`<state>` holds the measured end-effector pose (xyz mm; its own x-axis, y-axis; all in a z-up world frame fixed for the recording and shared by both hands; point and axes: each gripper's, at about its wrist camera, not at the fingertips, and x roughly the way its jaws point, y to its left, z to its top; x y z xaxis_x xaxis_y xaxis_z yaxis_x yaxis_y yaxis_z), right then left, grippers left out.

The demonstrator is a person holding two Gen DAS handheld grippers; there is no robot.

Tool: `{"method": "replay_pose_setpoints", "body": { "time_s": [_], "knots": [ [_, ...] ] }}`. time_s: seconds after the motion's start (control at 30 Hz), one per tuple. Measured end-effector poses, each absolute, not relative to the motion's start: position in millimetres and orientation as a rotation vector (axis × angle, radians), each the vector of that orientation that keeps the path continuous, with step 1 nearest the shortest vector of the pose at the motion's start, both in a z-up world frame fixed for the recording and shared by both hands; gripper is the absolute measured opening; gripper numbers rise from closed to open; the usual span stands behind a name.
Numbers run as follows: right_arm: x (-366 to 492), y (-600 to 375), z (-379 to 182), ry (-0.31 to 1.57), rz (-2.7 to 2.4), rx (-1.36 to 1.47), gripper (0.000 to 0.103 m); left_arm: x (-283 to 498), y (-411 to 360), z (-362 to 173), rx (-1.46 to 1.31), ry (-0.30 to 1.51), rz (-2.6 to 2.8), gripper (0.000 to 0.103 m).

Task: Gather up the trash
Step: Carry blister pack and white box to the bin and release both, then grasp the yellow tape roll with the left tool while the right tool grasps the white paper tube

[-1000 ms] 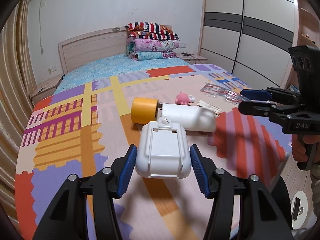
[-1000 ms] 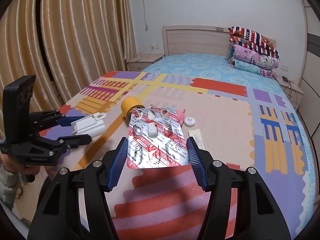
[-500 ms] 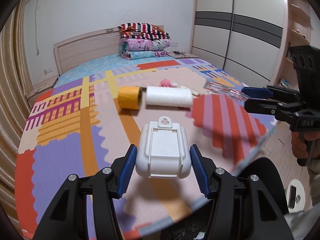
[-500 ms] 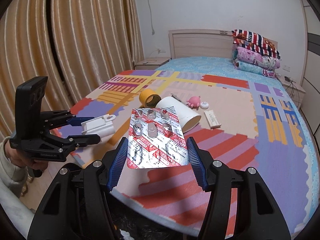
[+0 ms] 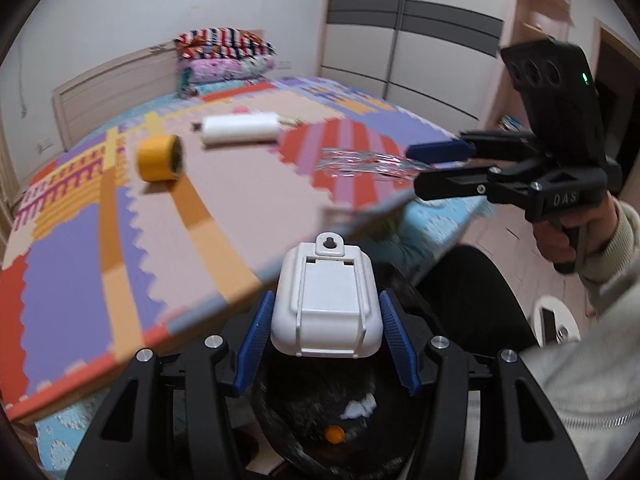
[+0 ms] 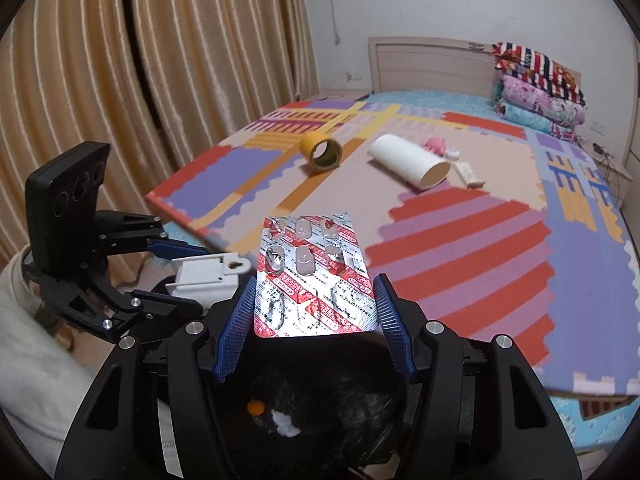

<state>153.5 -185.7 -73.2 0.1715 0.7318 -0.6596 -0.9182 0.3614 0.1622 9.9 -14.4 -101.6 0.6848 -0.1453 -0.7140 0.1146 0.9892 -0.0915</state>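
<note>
Left wrist view: left gripper (image 5: 326,334) clenched on white plastic case (image 5: 326,304) at 6 o'clock, above black trash bag (image 5: 320,412); rigid, light, held by its smooth sides.

Right wrist view: right gripper (image 6: 316,326) grasping blister pack (image 6: 312,276) by its edges at 6 o'clock; thin, flimsy, likely buckles under squeeze.

two wrist cameras, each looking forward and down along its own fingers.
the left view faces the bed (image 5: 248,184) toward the wardrobe (image 5: 420,40), the right view faces it toward the curtains (image 6: 160,60). both are close above the black bin bag (image 6: 320,412) and share the yellow tape roll (image 5: 158,158), and each sees the other gripper.
</note>
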Motion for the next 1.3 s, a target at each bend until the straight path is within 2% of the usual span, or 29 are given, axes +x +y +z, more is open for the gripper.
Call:
{"method": "replay_pose_setpoints", "body": {
  "time_s": [0.23,0.33,0.4,0.5,0.63,0.87,1.0,1.3],
  "knots": [
    [125.2,-194.8,-90.4,0.799,1.273,-0.346,0.059,-1.9,-32.1,-121.1,-0.03,0.857,-0.215,0.053],
    [122.2,-198.1,-97.5,0.833,1.296,-0.352,0.059,-5.6,-33.4,-118.5,-0.015,0.839,-0.2,0.065],
    [122.1,-198.1,-102.3,0.856,1.309,-0.349,0.06,-7.5,-26.8,-113.2,-0.014,0.813,-0.158,0.067],
    [122.7,-197.4,-107.1,0.874,1.308,-0.349,0.06,-12.2,-1.5,-95.9,-0.009,0.733,0.02,0.067],
    [125.5,-196.7,-109.9,0.888,1.309,-0.332,0.06,-13.8,41.5,-85.0,0.01,0.647,0.256,0.073],
    [127.3,-192.3,-110.0,0.89,1.308,-0.344,0.06,7.3,92.3,-111.9,-0.012,0.727,0.372,0.073],
    [130.9,-189.6,-105.4,0.875,1.304,-0.352,0.06,8.6,103.2,-121.5,-0.054,0.746,0.358,0.039],
    [139.3,-184.0,-90.4,0.821,1.293,-0.357,0.06,3.0,96.0,-114.5,-0.063,0.741,0.332,0.039]
  ]
}}
